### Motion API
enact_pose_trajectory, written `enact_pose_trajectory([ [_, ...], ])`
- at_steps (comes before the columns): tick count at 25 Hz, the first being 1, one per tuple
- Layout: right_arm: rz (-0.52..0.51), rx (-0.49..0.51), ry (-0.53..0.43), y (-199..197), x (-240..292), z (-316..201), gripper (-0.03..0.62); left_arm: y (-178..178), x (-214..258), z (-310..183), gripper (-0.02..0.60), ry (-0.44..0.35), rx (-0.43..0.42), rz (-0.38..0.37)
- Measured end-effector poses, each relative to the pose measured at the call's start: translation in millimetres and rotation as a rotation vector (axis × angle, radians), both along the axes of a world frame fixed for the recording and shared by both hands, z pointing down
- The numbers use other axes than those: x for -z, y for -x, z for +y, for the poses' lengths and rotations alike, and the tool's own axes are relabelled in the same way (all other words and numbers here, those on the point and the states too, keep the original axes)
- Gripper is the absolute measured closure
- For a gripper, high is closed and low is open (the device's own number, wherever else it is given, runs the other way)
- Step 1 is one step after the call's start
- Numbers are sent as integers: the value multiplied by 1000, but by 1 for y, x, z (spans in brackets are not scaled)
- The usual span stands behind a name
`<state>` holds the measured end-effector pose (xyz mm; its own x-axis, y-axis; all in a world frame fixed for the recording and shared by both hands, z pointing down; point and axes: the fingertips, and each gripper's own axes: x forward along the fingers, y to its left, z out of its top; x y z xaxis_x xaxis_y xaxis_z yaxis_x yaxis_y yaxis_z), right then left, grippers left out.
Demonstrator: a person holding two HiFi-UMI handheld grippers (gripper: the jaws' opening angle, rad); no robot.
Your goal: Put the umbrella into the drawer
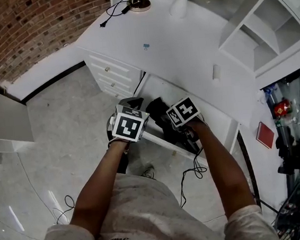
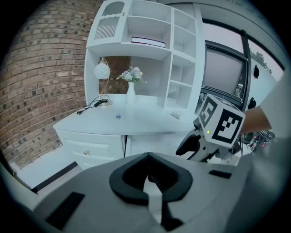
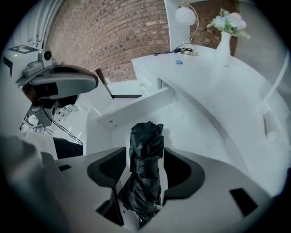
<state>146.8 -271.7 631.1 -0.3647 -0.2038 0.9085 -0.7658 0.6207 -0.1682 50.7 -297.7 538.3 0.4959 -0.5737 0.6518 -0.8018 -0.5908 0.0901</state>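
Clamped between the jaws of the right gripper (image 3: pixel 144 164) is the umbrella (image 3: pixel 146 141), folded, black and strapped round its middle. It stands nearly upright, its crumpled top poking past the pads on either side. The jaws are pressed narrow against its sides.

Below and behind the umbrella lies the open drawer (image 3: pixel 200 136), white inside and pulled out from under the desk (image 1: pixel 184 38). From the head view the umbrella sits over the drawer's left part, near its front edge. Whether it touches the drawer floor cannot be told.

Just to the left is the left gripper (image 2: pixel 148 159). Its own view shows the two dark pads meeting at their tips with nothing held between them. Its marker cube (image 1: pixel 128 125) stands close beside the right gripper's cube (image 1: pixel 184 112), and both of the person's forearms reach forward from the bottom of the head view.

On the desk top are a small blue thing (image 1: pixel 146 46), a white vase (image 1: pixel 179 4) with pale flowers, and a lamp (image 2: pixel 102 73) with a round shade, its black cable (image 1: pixel 112 11) trailing toward the desk's left edge. A stack of three small drawers (image 1: pixel 110 75) sits under the desk's left end, all closed. White shelves (image 2: pixel 150 36) rise behind the desk, with a flat book lying on an upper shelf. A brick wall (image 1: pixel 18 29) stands to the left, over a pale glossy floor (image 1: pixel 60 131).
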Motion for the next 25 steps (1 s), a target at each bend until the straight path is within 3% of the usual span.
enact_pose_trajectory([
  [8,-127,-122,-144,6,51,-15,335,5,20,2,583,-40,43,12],
  [17,-244,-213,-353,12,127,-22,359,15,60,-3,583,-137,78,27],
  [25,-332,-243,-518,14,189,-21,367,15,95,-4,584,-222,77,32],
])
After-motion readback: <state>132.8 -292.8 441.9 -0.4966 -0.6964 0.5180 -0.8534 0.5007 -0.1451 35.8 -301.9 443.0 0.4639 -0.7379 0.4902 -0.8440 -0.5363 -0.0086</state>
